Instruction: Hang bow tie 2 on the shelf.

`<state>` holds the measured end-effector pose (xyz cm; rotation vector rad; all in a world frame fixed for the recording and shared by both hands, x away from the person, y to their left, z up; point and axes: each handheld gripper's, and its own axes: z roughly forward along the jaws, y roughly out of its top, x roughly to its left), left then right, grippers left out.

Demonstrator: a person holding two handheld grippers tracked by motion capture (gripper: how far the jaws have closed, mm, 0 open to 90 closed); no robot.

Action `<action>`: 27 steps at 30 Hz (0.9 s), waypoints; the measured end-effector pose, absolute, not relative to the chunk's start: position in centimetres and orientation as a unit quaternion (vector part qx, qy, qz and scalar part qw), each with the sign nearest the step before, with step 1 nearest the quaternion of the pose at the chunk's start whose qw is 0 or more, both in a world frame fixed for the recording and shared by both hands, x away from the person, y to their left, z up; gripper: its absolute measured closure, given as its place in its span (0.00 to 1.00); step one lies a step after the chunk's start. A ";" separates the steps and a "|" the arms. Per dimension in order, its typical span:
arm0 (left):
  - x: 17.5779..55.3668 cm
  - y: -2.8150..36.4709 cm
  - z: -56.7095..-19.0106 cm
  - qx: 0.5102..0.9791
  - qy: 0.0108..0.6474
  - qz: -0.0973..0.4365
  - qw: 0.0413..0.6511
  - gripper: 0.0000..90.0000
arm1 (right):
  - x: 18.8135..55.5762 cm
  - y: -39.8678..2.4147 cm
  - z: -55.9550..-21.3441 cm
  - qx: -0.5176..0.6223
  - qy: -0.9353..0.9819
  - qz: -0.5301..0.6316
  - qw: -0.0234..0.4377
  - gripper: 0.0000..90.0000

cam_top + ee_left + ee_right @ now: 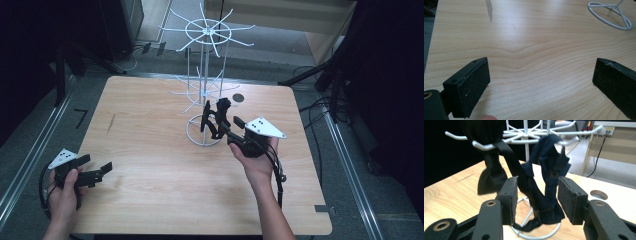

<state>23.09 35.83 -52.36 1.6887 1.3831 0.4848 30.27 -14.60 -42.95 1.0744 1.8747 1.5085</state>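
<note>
The dark blue strap (549, 170) hangs from one of the lower arms of the white wire rack (205, 75), looped over a hook and trailing down to the rack's ring base (204, 135). In the right gripper view we see it dangling between the two pads of our right claw (537, 200), which stands partly open around it; the pads lie on either side of the fabric and we see gaps between them and the cloth, so nothing is clamped. A second, black strap (491, 167) hangs from a neighbouring hook just to the left in that view, with its flared lower end free above the tabletop (150, 170).

In the high view our right claw (216, 119) is held up at the rack's lower tier, near the middle of the tabletop and slightly toward its far side, with the hand (257, 160) behind it and the cable trailing down the forearm. Our left claw (102, 170) sits low over the near left corner of the tabletop, well apart from the rack. In the left gripper view its pads (474, 87) stand wide apart with only bare wood between them, and a part of the rack's ring base shows in the upper right corner.
</note>
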 end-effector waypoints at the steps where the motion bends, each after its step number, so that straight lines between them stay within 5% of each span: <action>1: 23.1 35.8 -52.4 0.679 0.556 0.195 0.437 0.02 | 30.1 -14.8 -43.2 0.395 0.689 0.555 0.246 0.56; 10: 23.1 35.8 -52.4 0.679 0.556 0.196 0.438 0.02 | 29.3 -16.7 -44.8 0.413 0.685 0.549 0.242 0.49; 27: 23.1 35.8 -52.3 0.680 0.556 0.196 0.436 0.02 | 27.3 -20.5 -47.3 0.450 0.683 0.524 0.238 0.15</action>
